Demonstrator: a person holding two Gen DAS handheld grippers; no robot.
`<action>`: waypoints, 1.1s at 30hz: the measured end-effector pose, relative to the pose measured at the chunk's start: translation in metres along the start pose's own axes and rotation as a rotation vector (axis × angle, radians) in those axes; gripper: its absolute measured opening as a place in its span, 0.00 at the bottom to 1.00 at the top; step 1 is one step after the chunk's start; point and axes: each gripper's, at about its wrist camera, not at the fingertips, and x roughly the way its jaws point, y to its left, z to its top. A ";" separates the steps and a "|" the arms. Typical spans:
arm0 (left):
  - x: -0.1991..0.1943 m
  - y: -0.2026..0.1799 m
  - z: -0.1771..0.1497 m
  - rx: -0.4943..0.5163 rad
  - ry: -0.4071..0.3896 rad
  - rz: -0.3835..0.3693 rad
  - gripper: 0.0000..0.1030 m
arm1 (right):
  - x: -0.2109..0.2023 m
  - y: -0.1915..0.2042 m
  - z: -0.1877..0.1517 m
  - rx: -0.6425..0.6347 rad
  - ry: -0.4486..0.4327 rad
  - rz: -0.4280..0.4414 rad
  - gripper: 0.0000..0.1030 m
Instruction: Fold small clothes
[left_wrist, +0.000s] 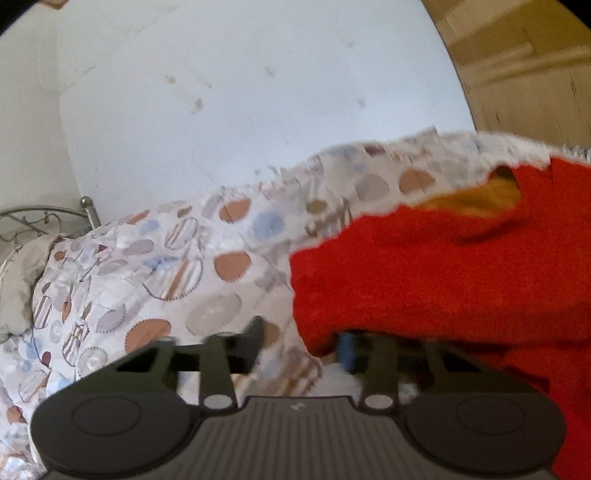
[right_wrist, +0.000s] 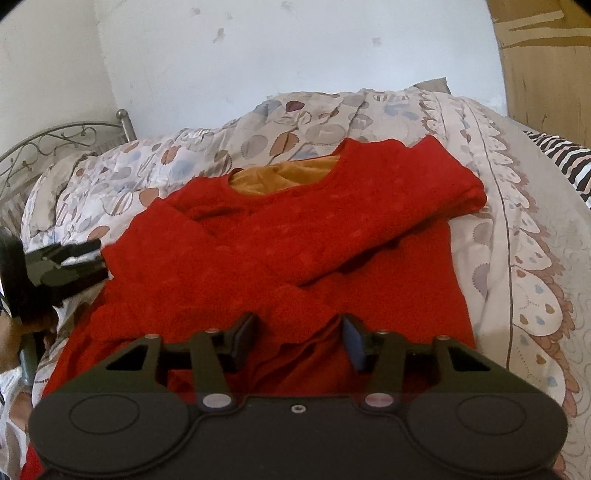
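A red knitted sweater with an orange-yellow inner lining showing at the neck lies flat on a bed covered by a white quilt printed with brown, blue and grey ovals. In the right wrist view the sweater fills the centre of the frame, neck toward the top, with one sleeve folded diagonally across the chest from upper right down to centre.

Right gripper, bottom centre of its own view: jaws partly spread, blue pads facing each other. A raised fold of the sweater's lower part sits between them. Whether the pads press the cloth cannot be told.

Left gripper, at the left edge of the right wrist view: fingers reach the sweater's left edge, apparently around it. In the left wrist view the same gripper has its right finger hidden under red cloth, which drapes over it at centre right; the left finger shows bare over the quilt. A gap remains between the fingers; grip on the cloth cannot be confirmed. This view is motion-blurred.

Background: white wall with small marks, top; curled metal bedframe at upper left; wooden panel at upper right; black-and-white striped fabric at right edge.
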 end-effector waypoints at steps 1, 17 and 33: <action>-0.001 0.003 0.002 -0.017 -0.004 -0.011 0.11 | 0.000 0.000 0.000 -0.004 -0.001 -0.001 0.52; -0.001 0.012 -0.011 -0.052 0.140 -0.038 0.14 | 0.000 0.008 -0.002 -0.041 -0.005 -0.010 0.55; -0.091 0.042 -0.027 -0.345 0.237 -0.410 0.99 | -0.065 -0.013 -0.004 -0.070 -0.120 -0.097 0.99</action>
